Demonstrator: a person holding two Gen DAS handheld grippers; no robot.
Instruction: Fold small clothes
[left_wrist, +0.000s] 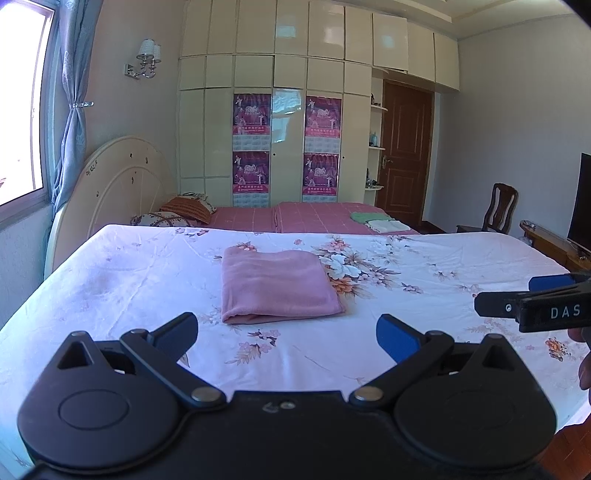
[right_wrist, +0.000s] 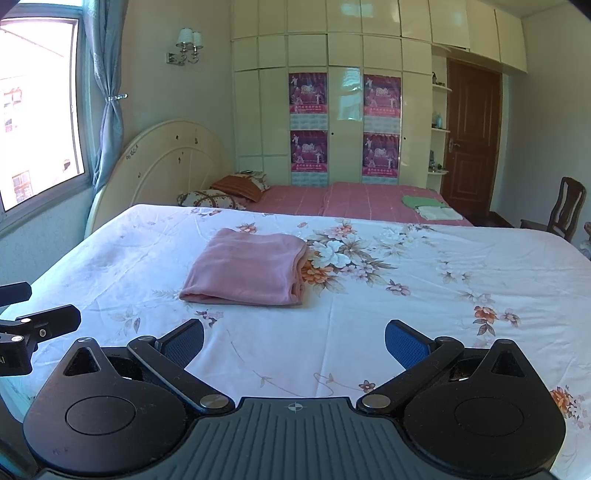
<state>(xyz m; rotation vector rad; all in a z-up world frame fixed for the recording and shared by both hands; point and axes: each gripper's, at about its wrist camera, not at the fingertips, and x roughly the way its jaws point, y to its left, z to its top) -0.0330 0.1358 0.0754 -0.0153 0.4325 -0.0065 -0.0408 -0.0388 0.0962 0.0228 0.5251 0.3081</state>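
A folded pink cloth (left_wrist: 275, 284) is seen lying flat on the flowered bedsheet (left_wrist: 424, 332), ahead of both claws and touched by neither.

In the left wrist view the cloth is found just ahead of the left gripper (left_wrist: 288, 334), whose blue-padded fingers are spread wide with nothing between them. In the right wrist view the cloth (right_wrist: 245, 273) is placed ahead and to the left of the right gripper (right_wrist: 294, 341), which is likewise held wide and empty over the sheet (right_wrist: 406, 295). Each claw is glimpsed at the edge of the other's view. Beyond the cloth, further folded pieces (left_wrist: 378, 222), green and pale, are seen stacked on a pink checked cover (left_wrist: 314, 218). Behind it a cream wardrobe (left_wrist: 284, 74) is seen.
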